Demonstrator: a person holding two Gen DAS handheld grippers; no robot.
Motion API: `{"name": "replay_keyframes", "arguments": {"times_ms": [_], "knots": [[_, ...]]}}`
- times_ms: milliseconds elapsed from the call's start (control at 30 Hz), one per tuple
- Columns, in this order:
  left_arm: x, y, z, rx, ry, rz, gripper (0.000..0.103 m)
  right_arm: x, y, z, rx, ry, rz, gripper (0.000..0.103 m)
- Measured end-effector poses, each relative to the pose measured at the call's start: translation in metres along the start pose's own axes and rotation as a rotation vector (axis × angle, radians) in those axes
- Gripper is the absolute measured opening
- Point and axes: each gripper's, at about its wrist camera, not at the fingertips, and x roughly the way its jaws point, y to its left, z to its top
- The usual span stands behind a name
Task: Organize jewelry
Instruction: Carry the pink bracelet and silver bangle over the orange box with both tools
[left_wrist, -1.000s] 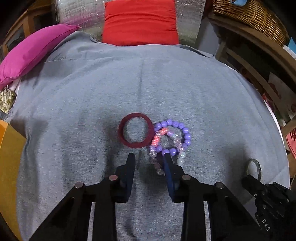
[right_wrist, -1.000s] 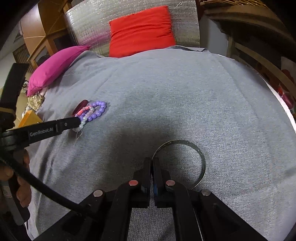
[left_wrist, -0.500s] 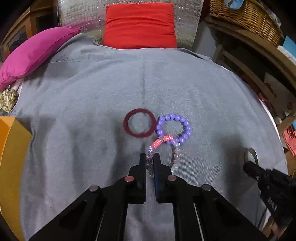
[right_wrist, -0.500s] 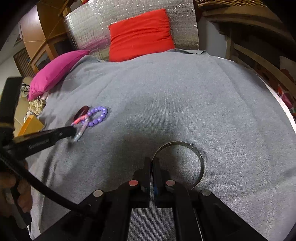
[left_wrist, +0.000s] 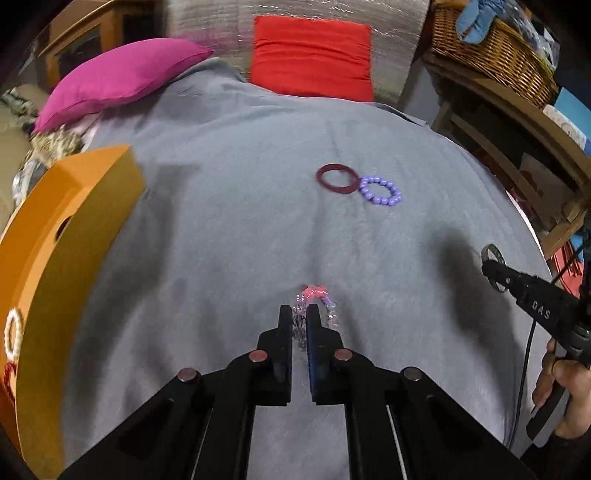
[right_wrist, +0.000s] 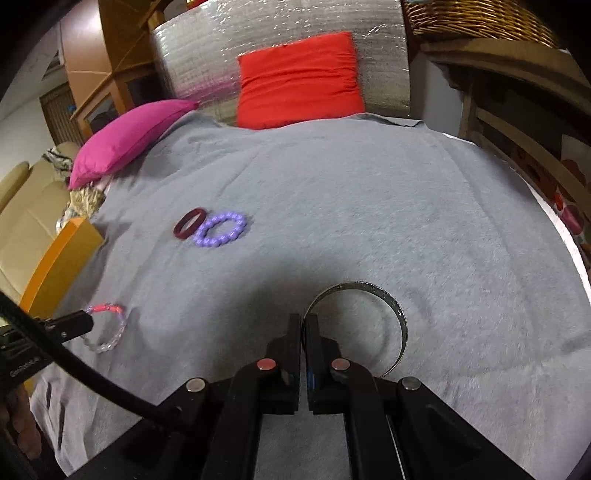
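Grey blanket (right_wrist: 332, 206): covers the bed, pink pillow (right_wrist: 125, 144) and red pillow (right_wrist: 299, 81) at its head.
Left gripper (left_wrist: 299, 321): jaws clamped on clear bracelet (right_wrist: 110, 328).
Right gripper (right_wrist: 303, 328): jaws clamped on silver bangle (right_wrist: 399, 314).

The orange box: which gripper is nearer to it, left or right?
Left. The left gripper, holding the clear-and-pink bracelet, is close beside the orange box; the right gripper is farther off, holding the silver bangle.

Maroon bangle (left_wrist: 337, 178) touching purple bead bracelet (left_wrist: 381, 190) on grey cloth (left_wrist: 240, 221)
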Motion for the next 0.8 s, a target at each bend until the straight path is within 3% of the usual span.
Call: {"name": "replay_keyframes", "arguments": {"times_ms": [233, 500, 800], "knots": [[-0.024, 0.014, -0.019, -0.017, -0.023, -0.015, 0.007, -0.033, 0.027, -0.025, -0.008, -0.017, 0.019, 0.002], [-0.049, 0.024, -0.028, -0.03, -0.057, -0.039, 0.007, -0.071, 0.044, -0.031, -0.001, -0.064, 0.05, 0.002], [-0.064, 0.026, -0.035, -0.029, -0.083, -0.033, 0.007, -0.079, 0.053, -0.043, 0.014, -0.061, 0.086, 0.002]]}}
